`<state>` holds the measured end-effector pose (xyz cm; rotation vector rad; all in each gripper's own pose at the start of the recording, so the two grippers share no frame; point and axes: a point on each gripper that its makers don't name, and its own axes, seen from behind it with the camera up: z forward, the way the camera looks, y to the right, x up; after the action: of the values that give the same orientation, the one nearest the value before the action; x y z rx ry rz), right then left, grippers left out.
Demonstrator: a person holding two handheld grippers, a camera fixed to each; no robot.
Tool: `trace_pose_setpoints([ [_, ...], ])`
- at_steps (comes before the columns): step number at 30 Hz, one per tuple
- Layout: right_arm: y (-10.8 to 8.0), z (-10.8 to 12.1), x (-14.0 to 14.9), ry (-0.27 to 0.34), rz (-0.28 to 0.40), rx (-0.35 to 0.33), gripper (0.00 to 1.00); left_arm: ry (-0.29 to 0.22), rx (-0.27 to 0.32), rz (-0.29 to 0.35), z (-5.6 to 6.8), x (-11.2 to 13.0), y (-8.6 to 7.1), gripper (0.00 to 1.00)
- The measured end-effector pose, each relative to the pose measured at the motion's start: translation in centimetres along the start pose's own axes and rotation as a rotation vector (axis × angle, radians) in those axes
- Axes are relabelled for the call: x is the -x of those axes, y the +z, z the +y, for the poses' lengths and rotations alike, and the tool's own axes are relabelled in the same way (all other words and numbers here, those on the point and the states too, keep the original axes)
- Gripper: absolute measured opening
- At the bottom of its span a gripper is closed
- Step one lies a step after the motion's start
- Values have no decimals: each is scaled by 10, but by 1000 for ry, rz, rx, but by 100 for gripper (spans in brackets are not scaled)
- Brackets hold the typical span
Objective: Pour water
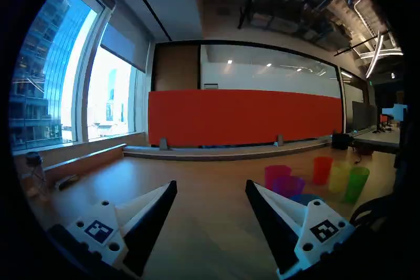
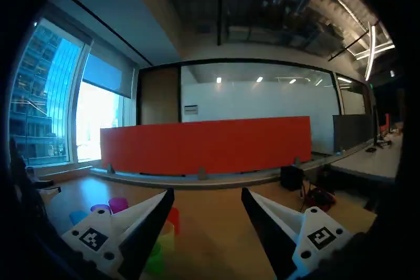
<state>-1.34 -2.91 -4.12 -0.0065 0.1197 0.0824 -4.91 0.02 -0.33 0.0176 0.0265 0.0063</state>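
Blown-out daylight through the windows point(image 1: 107, 96); dim interior, fisheye-bent edges.

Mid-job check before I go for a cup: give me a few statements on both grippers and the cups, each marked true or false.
1. The left gripper is open with nothing between its fingers. True.
2. The right gripper is shut on a cup. False: it is open and holds nothing.
3. The green cup stands upright on the wooden table. True.
4. The orange cup lies on its side. False: it stands upright, next to the yellow cup.
5. The panel behind the table is blue. False: it is orange-red.
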Motion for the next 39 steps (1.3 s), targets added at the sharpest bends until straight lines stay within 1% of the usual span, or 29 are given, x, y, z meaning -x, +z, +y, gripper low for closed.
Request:
trace_pose_setpoints([
  [8,2,-5,-4,-9,1,-10,99,0,6,-9,2,1,1,97],
  [14,1,-5,-7,-11,7,-12,99,1,6,-9,2,1,1,97],
  [35,-4,7,-10,-13,12,1,99,1,-1,-11,0,1,0,97],
  [39,-4,11,-9,-27,13,7,99,2,-1,-11,-1,1,0,97],
])
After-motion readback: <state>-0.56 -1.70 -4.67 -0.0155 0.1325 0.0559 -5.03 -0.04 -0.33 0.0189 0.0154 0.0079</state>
